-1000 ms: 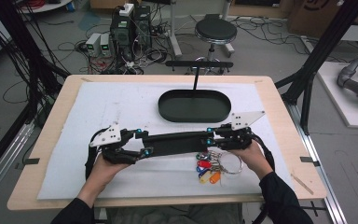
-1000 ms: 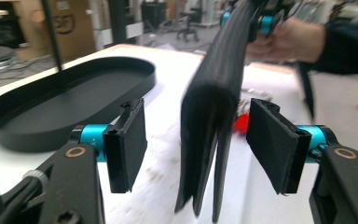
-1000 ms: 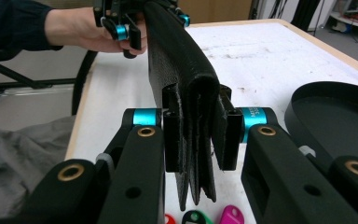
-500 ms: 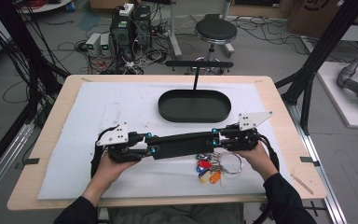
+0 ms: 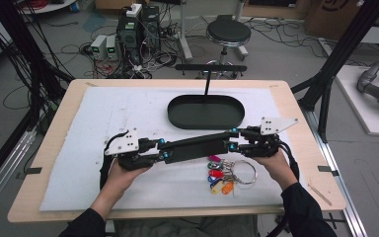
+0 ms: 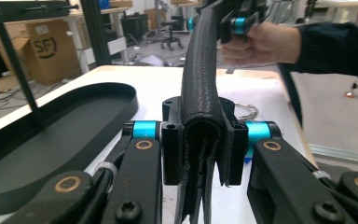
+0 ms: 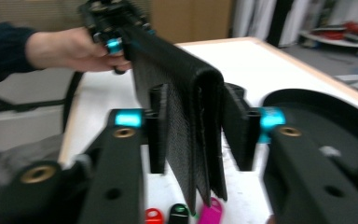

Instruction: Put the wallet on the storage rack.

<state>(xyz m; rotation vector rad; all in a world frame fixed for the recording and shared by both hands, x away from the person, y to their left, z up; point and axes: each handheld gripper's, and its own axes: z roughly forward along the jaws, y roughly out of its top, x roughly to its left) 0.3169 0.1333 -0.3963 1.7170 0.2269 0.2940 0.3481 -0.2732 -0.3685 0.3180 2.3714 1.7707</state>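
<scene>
A long black wallet hangs above the white mat of the wooden table, clenched at one end by the left gripper and at the other by the right gripper, just in front of the oval black tray. A bunch of coloured key tags on rings lies on the mat below it, while the grey floor beyond holds a round stool, computer boxes and loose cables
</scene>
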